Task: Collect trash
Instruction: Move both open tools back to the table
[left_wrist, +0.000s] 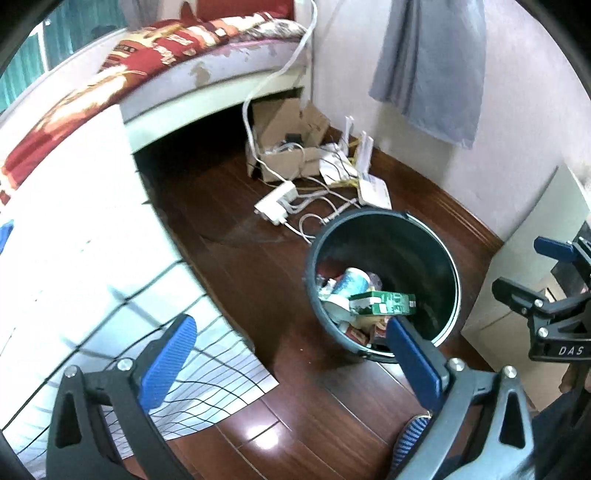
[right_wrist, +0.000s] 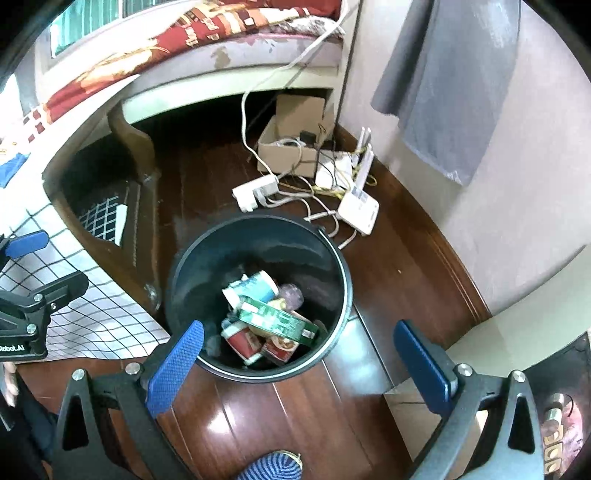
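Observation:
A dark round trash bin (left_wrist: 439, 236) (right_wrist: 192, 266) stands on the wooden floor. Inside lie a green carton (left_wrist: 382, 302) (right_wrist: 277, 319), a white-and-blue cup (left_wrist: 352, 282) (right_wrist: 256, 286), red packets (right_wrist: 243, 341) and other trash. My left gripper (left_wrist: 291, 354) is open and empty, above the floor just left of the bin. My right gripper (right_wrist: 299, 360) is open and empty, above the bin's near rim. The right gripper also shows at the right edge of the left wrist view (left_wrist: 554, 273), and the left gripper at the left edge of the right wrist view (right_wrist: 40, 258).
A table with a white checked cloth (left_wrist: 92, 295) (right_wrist: 92, 306) stands left of the bin. Behind it are a power strip (left_wrist: 277, 203) (right_wrist: 255, 192), a router (right_wrist: 358, 208), cables and a cardboard box (left_wrist: 288, 147) (right_wrist: 291, 147). A white cabinet (left_wrist: 517, 280) stands right. A grey cloth (left_wrist: 432, 66) hangs on the wall.

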